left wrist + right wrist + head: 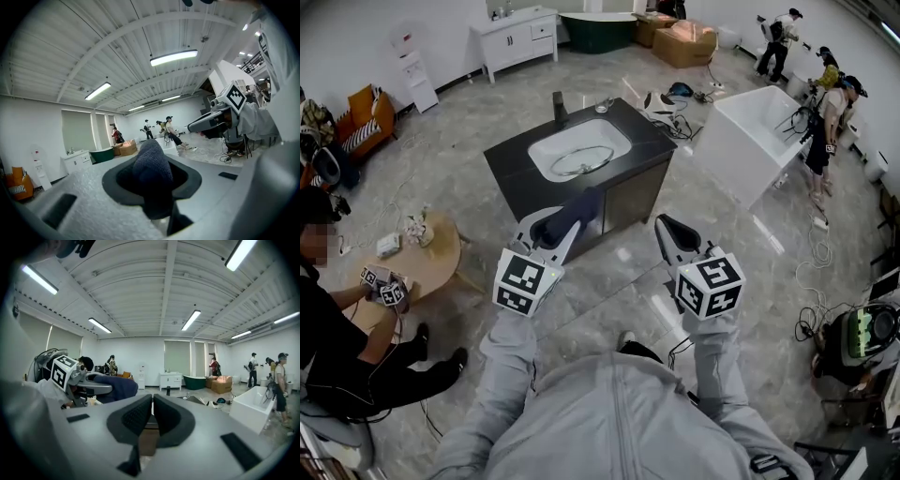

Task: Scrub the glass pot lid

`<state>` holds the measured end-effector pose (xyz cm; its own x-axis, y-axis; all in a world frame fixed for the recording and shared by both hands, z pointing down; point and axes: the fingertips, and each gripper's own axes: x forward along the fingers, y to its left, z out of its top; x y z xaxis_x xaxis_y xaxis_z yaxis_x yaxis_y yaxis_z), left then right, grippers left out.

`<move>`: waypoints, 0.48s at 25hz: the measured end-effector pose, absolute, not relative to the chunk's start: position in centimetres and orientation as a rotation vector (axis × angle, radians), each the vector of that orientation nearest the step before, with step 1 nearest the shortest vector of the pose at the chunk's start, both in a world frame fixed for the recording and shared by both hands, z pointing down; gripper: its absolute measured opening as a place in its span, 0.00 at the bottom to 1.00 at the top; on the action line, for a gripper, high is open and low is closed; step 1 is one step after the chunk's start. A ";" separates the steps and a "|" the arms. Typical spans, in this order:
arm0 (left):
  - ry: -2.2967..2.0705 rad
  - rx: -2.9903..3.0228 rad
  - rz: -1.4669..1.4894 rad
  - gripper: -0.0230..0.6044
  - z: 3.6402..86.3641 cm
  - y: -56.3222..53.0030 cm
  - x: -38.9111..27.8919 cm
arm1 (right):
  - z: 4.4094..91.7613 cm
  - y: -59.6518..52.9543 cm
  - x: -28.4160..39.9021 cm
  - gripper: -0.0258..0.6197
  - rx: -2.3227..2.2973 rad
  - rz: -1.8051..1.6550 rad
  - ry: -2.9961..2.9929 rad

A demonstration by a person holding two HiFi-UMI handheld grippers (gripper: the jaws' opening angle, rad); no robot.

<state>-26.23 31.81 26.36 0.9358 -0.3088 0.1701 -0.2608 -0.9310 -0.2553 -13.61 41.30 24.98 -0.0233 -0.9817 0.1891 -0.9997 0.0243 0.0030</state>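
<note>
black sink counter (508,161) ahead; left gripper (553,229) clamps a blue cloth (577,207).

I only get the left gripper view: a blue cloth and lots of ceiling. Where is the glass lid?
Observer: The lid lies in the white sink of a dark counter, seen in the head view.
Visitor: Is the other claw holding something too?
Observer: No. The right gripper has its jaws together, nothing between them.
Visitor: Anyone close by?
Observer: A person sits at a round table, left in the head view.
</note>
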 end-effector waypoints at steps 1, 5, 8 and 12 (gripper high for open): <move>0.420 -2.862 -0.304 0.22 26.4 31.8 -26.2 | 25.0 41.3 -13.5 0.09 2.104 0.206 -2.137; 0.419 -2.879 -0.299 0.22 27.0 31.2 -26.3 | 25.2 41.0 -13.4 0.09 2.120 0.210 -2.115; 0.424 -2.898 -0.314 0.22 27.9 30.5 -26.0 | 25.5 40.3 -13.3 0.09 2.102 0.198 -2.112; 0.420 -2.900 -0.315 0.22 28.1 29.2 -24.9 | 25.4 38.8 -12.4 0.09 2.109 0.223 -2.153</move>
